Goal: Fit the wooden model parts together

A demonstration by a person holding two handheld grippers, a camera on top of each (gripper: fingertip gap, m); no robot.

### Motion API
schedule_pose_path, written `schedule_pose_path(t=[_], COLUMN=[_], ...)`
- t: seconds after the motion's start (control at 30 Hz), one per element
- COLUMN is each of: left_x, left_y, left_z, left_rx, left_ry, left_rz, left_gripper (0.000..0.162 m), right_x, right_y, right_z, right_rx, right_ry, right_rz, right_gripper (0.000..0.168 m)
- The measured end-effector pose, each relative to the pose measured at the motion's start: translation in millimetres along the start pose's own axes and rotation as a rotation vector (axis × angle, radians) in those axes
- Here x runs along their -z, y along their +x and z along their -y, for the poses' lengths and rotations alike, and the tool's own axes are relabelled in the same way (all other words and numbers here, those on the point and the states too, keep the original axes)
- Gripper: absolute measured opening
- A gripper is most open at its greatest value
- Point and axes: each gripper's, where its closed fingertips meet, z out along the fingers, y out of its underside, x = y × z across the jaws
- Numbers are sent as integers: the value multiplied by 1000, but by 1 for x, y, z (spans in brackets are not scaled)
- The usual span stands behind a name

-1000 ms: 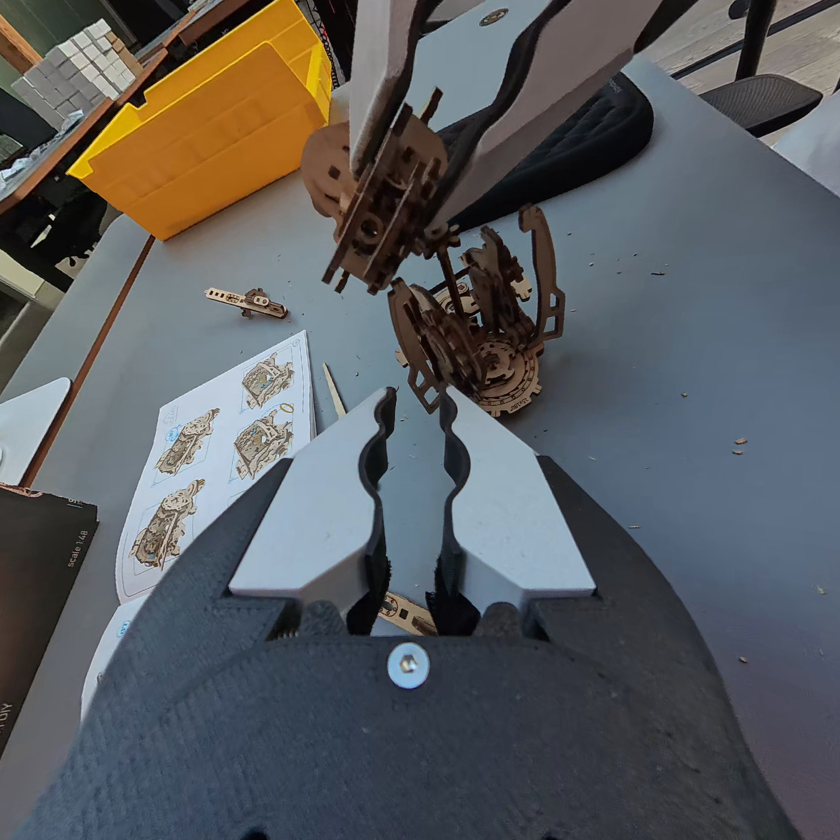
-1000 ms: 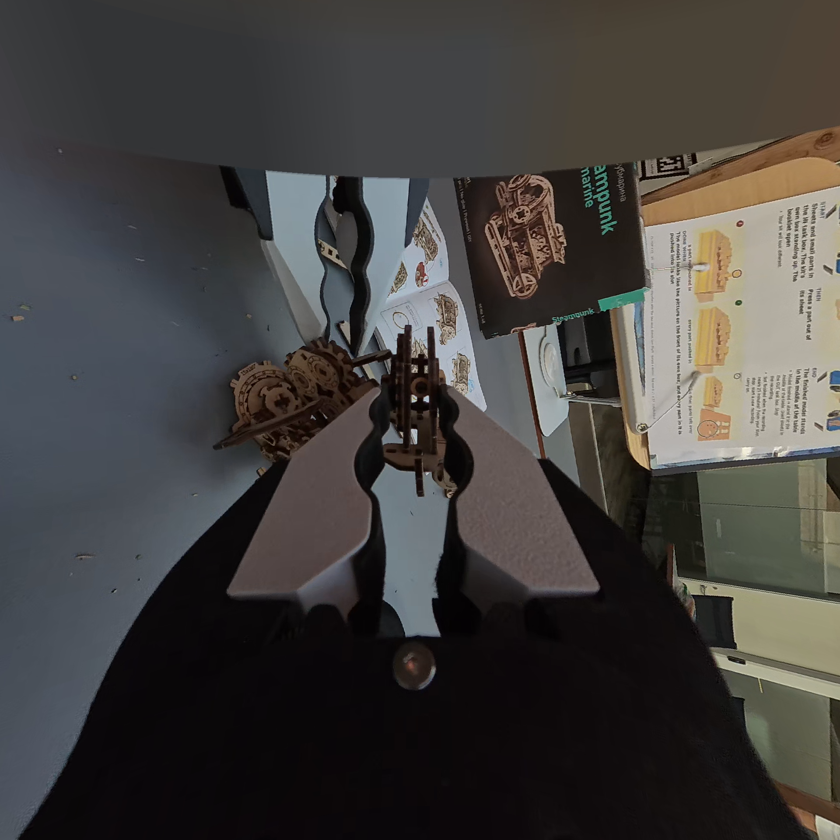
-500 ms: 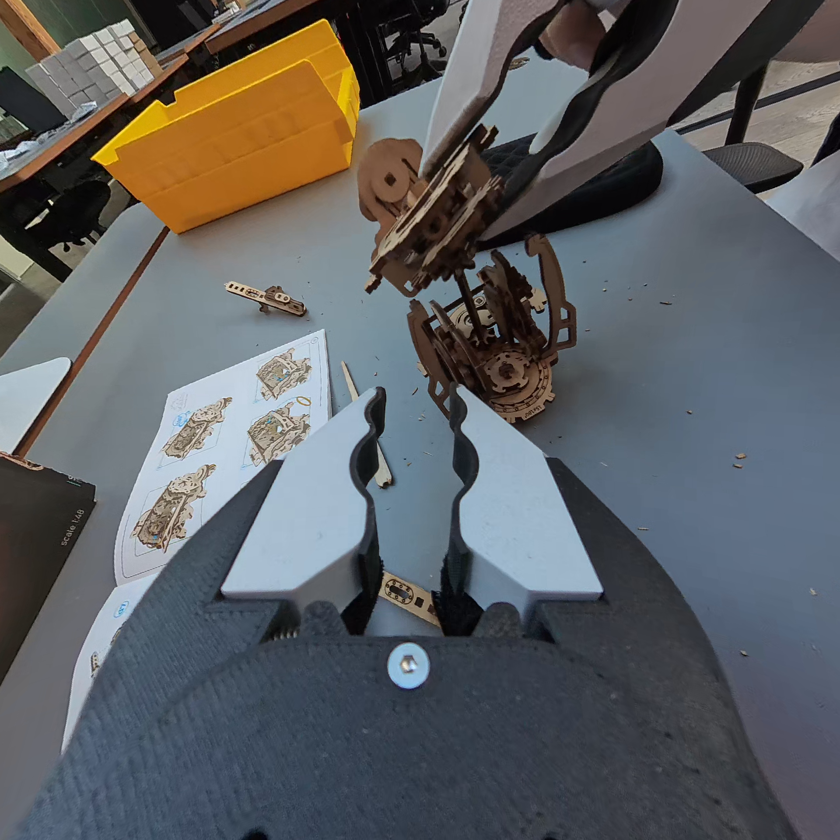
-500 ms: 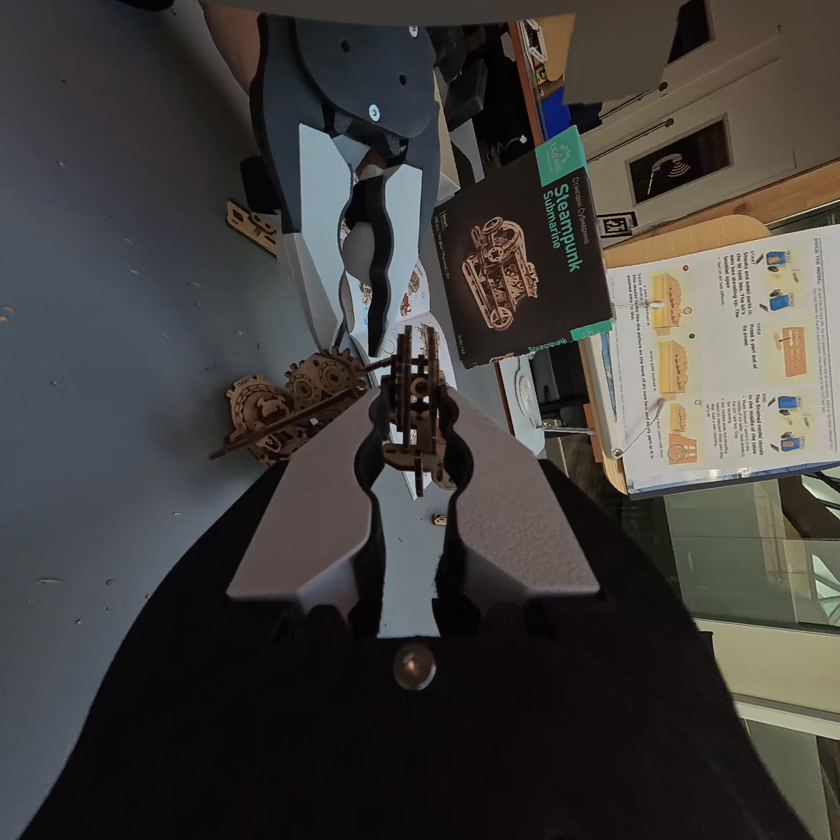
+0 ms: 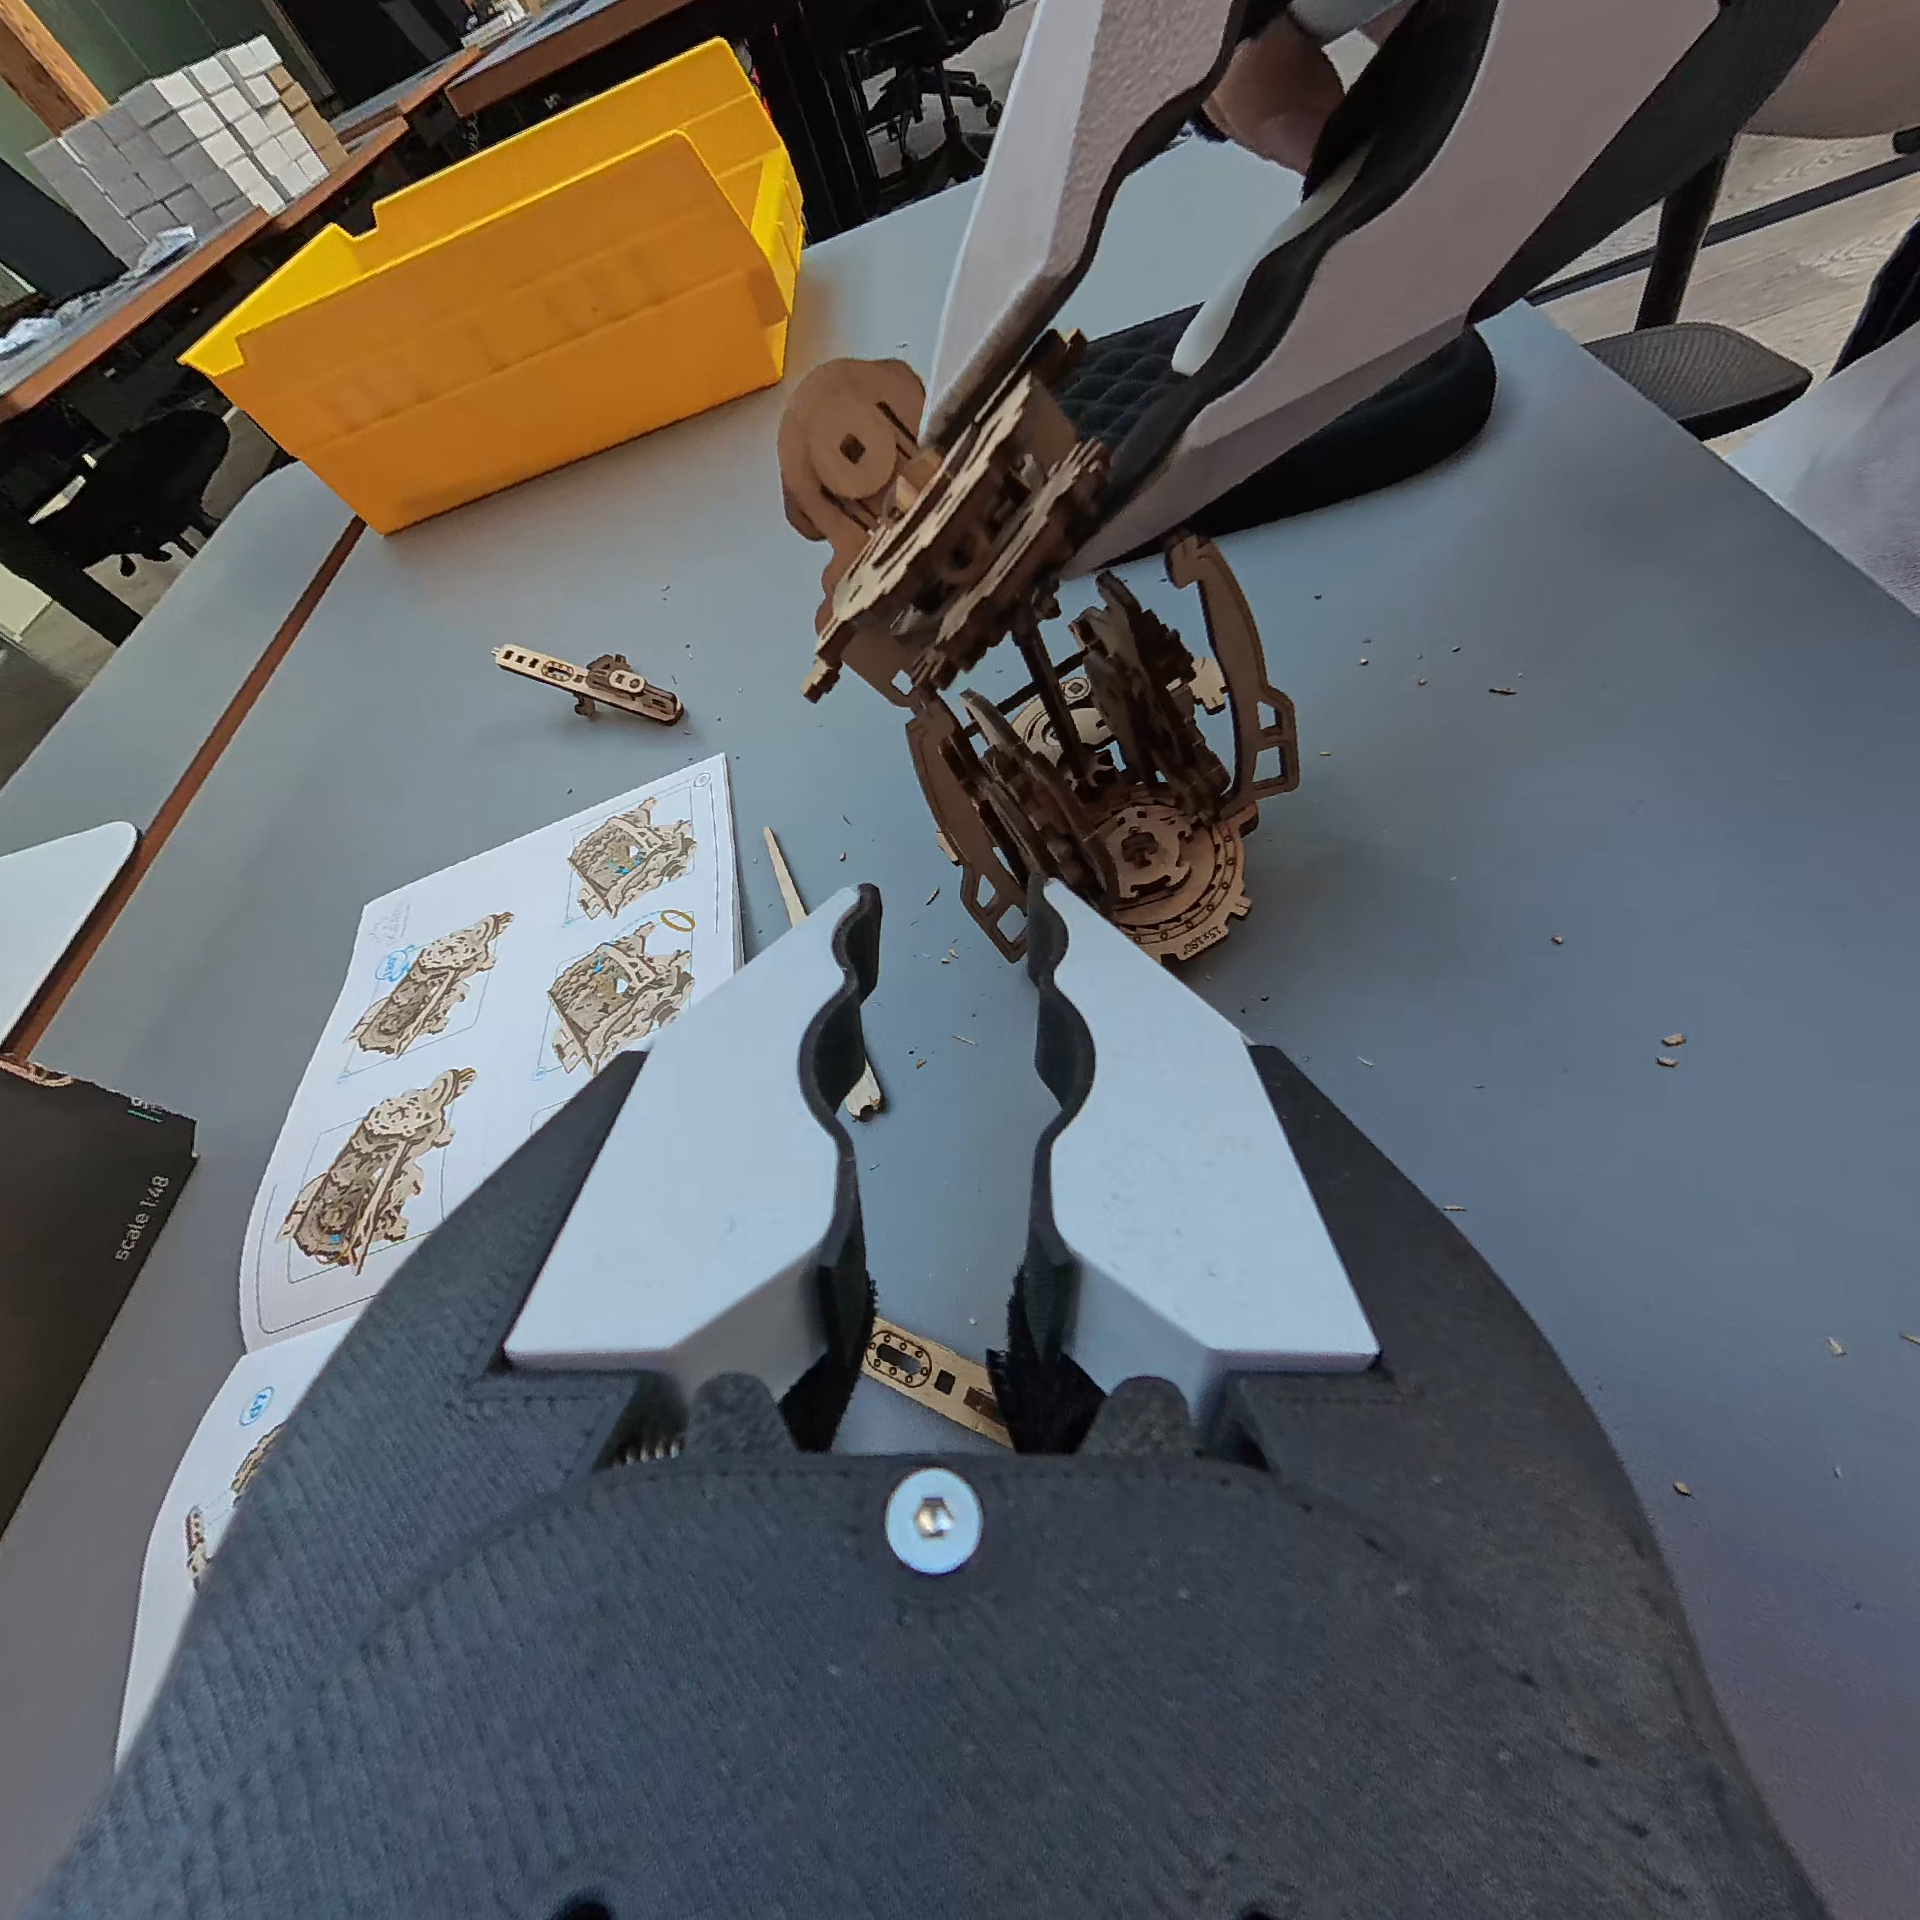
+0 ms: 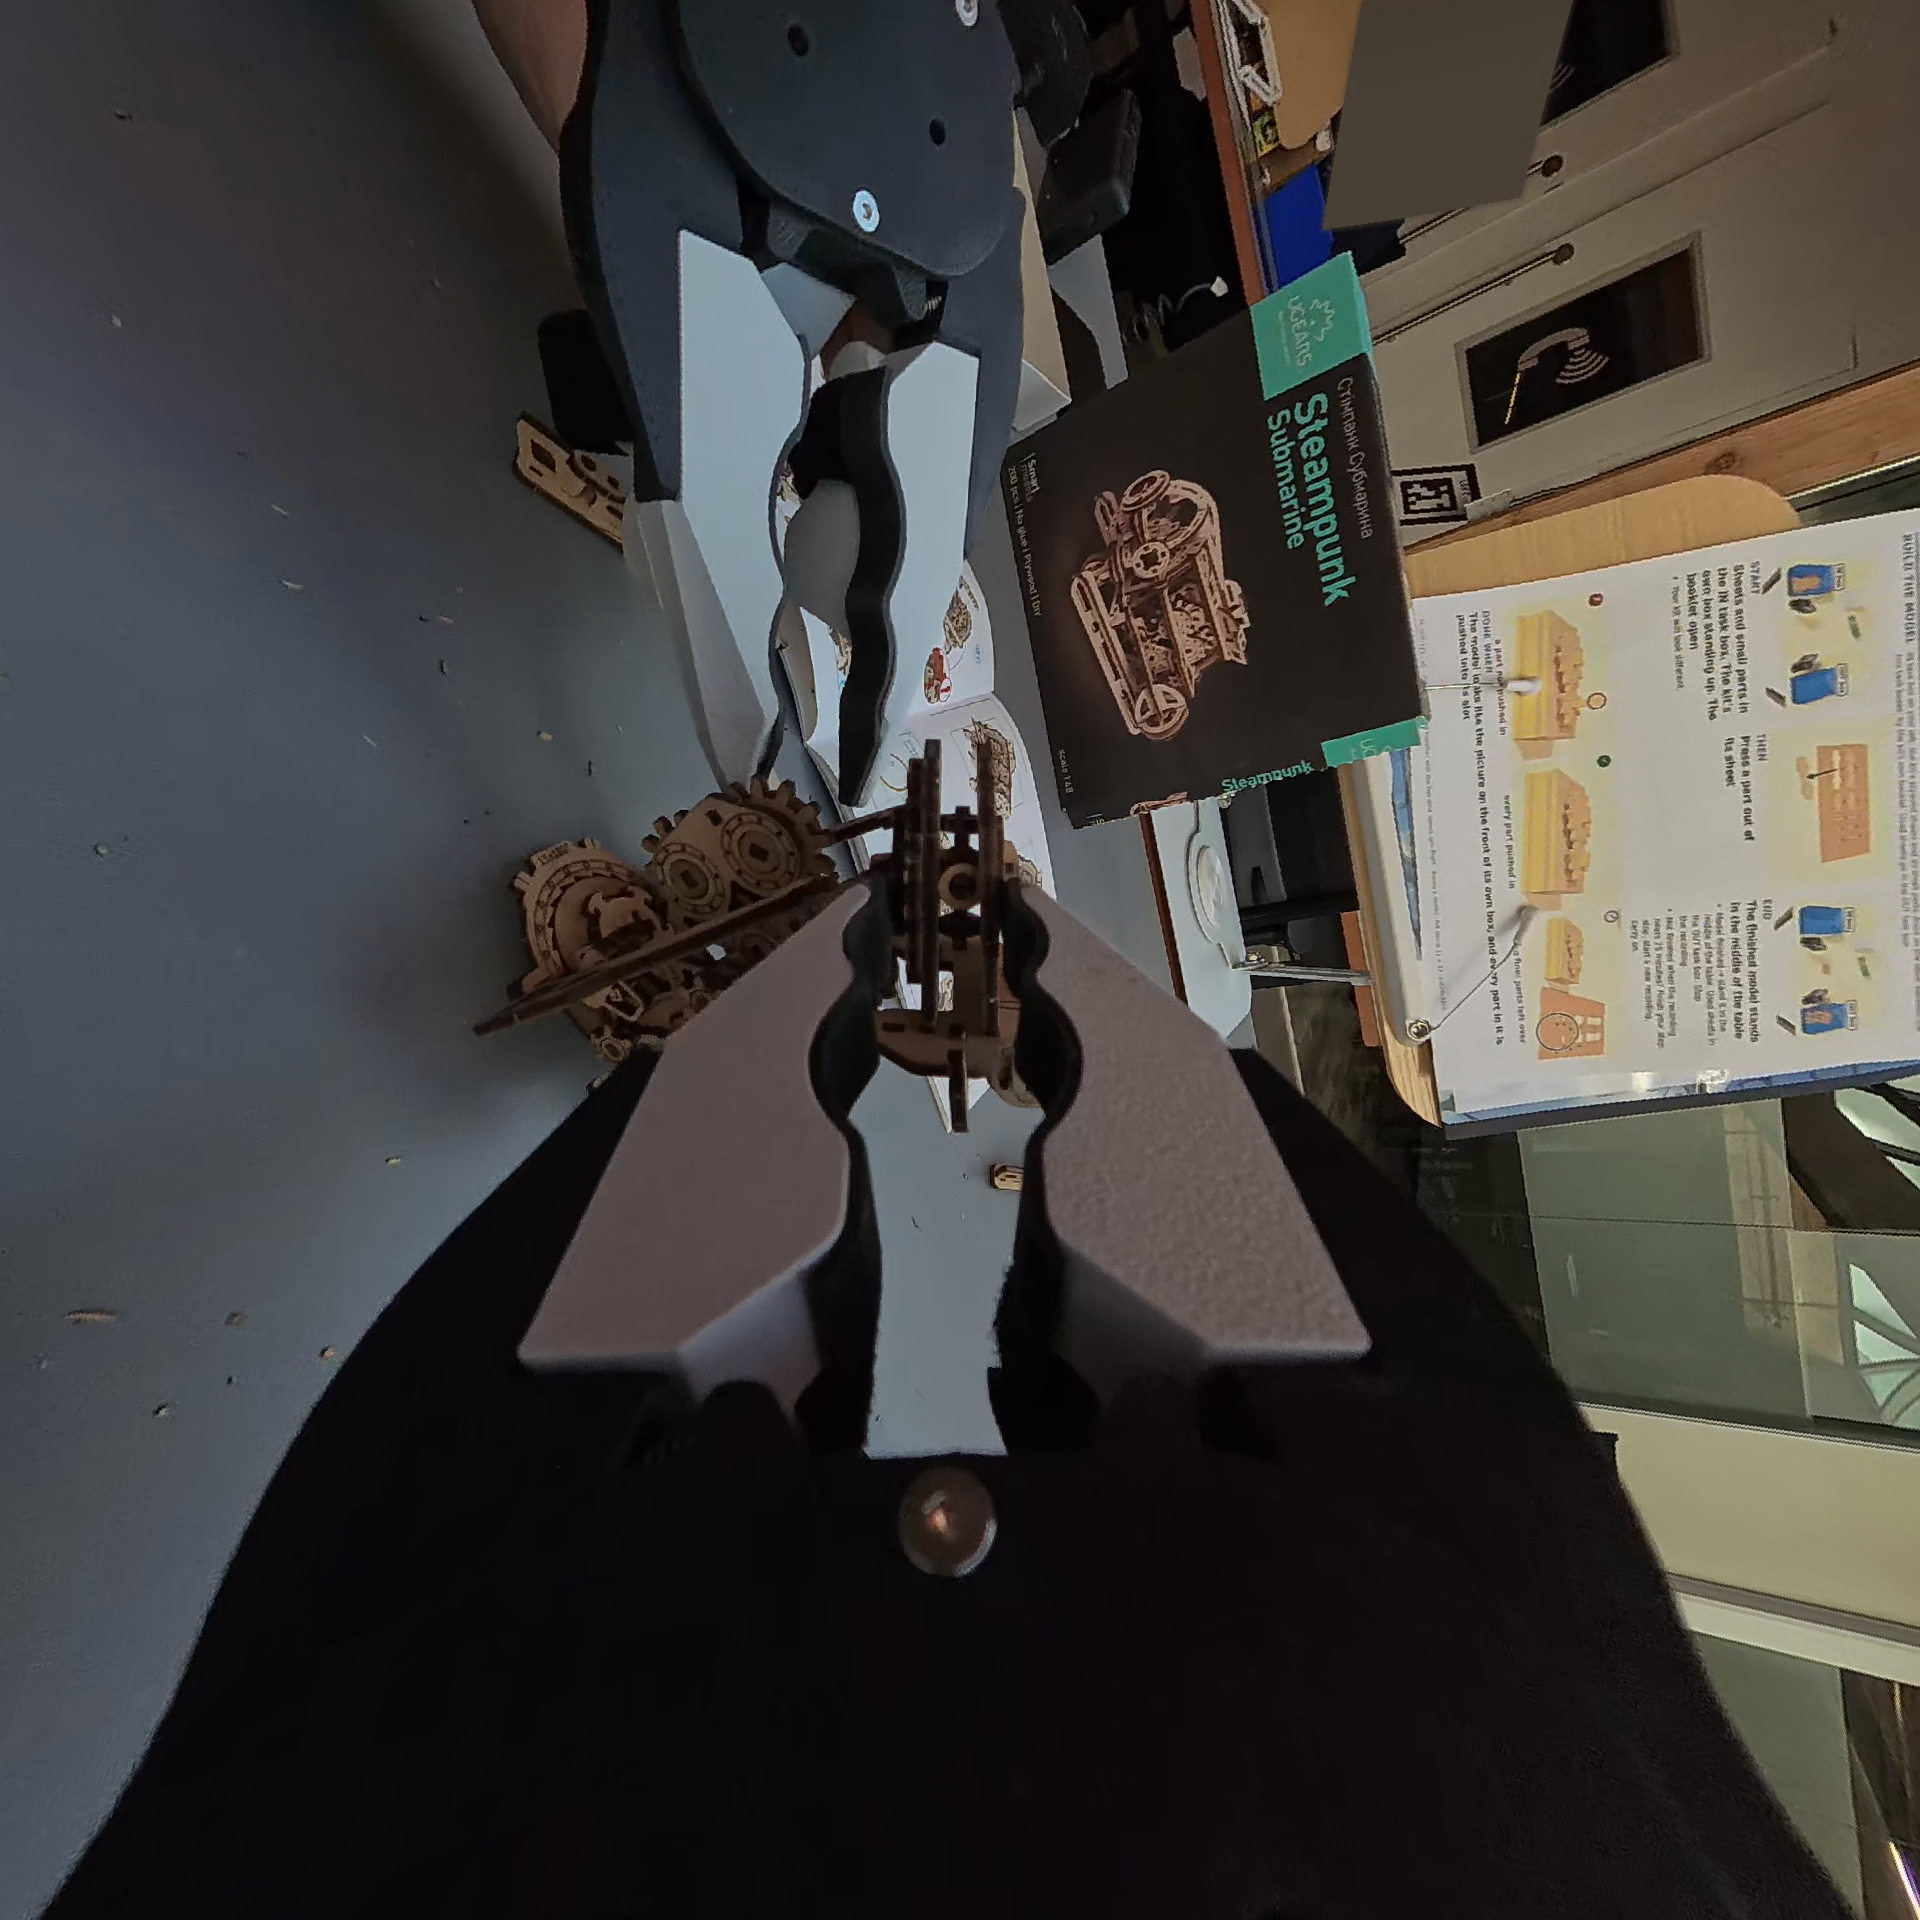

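In the left wrist view the left gripper (image 5: 951, 925) hangs released and empty above the grey table (image 5: 1507, 935), just short of the geared wooden model (image 5: 1117, 790) that stands there, while the right gripper (image 5: 1070, 436) grasps a small slotted sub-assembly (image 5: 956, 551) directly over it. Both pieces look light, stiff and brittle, so I judge they are best held by their thicker frame plates, not the thin gear teeth or struts. The right wrist view adds the pinch itself, pads (image 6: 1039, 956) clamped flat on the sub-assembly's outer plates, and a dark kit box (image 6: 1195, 582) the other view barely shows.
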Motion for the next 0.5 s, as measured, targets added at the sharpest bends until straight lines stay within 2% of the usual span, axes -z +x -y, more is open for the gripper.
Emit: schedule_pose_path(t=[0.3, 0.5], left_x=[-1, -2], left_y=[2, 4], left_z=[0, 1], left_rx=[-9, -14], left_ry=[-4, -4], left_rz=[-4, -6], left_gripper=[27, 26], right_x=[1, 3], right_y=[-2, -3], right_z=[3, 6], right_rx=[-19, 61], right_ry=[-15, -63], right_rz=[43, 23], right_gripper=[20, 20])
